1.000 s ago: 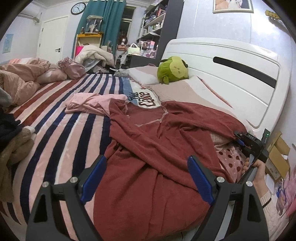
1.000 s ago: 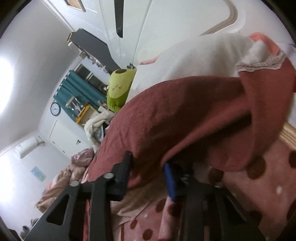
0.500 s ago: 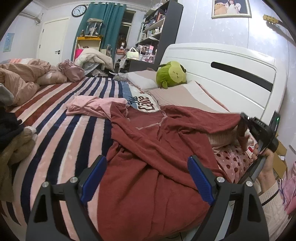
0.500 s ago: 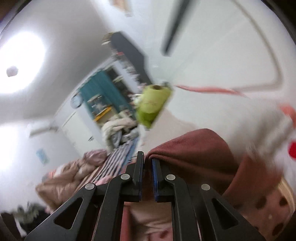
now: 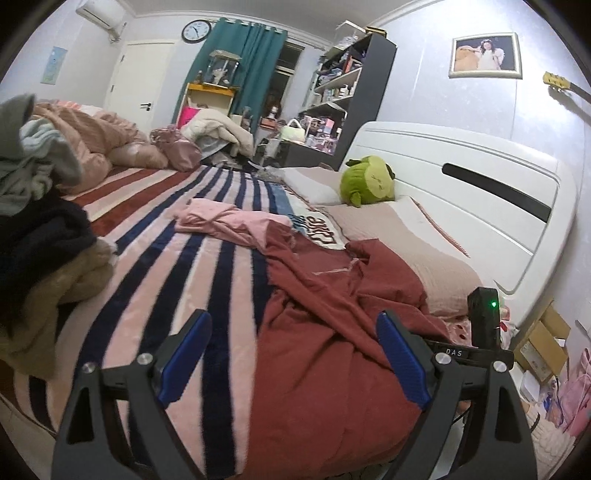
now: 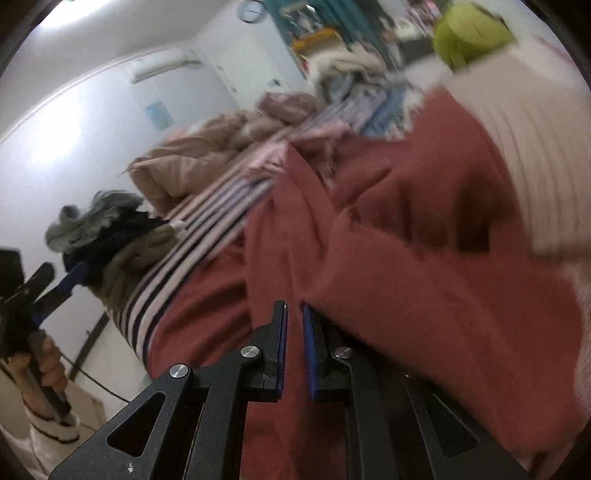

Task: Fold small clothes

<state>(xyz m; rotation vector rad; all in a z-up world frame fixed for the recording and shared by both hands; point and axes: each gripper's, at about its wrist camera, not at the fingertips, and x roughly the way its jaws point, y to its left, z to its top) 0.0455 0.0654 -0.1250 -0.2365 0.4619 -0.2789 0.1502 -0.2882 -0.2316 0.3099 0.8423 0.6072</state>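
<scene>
Hovering above the near edge of the bed, the left gripper [image 5: 293, 363] has its blue-padded jaws spread wide and holding nothing. Red garment [image 5: 332, 332] lies rumpled on the striped blanket [image 5: 192, 266], below and ahead of the jaws; its near part shows between the two fingers, not touched by either. Pink garment [image 5: 229, 223] sits farther up the blanket, touching the red one's far edge. Green plush toy [image 5: 369, 181] rests on the pillow [image 5: 399, 236] against the white headboard [image 5: 480, 192]. Pile of dark and tan clothes [image 5: 44, 240] at the left edge of the bed. Room behind: teal curtain [image 5: 243, 70], wall clock [image 5: 195, 31], dark shelving unit [image 5: 351, 92], framed picture [image 5: 484, 55]. Right gripper [image 5: 484, 325] shows at the right edge, low beside the bed, green light on its body.

Right wrist view, blurred by motion: right gripper [image 6: 294, 350] has its jaws nearly closed with a narrow gap between the blue pads; red garment [image 6: 406, 258] fills the frame just ahead and under them, a fold meeting the fingertips, but whether cloth is pinched cannot be told. Striped blanket [image 6: 207, 229] runs to the left, green plush toy [image 6: 469, 33] at top. Left gripper [image 6: 55, 280] at the far left, held by a hand [image 6: 48, 365] in a striped cuff, jaws apart.
</scene>
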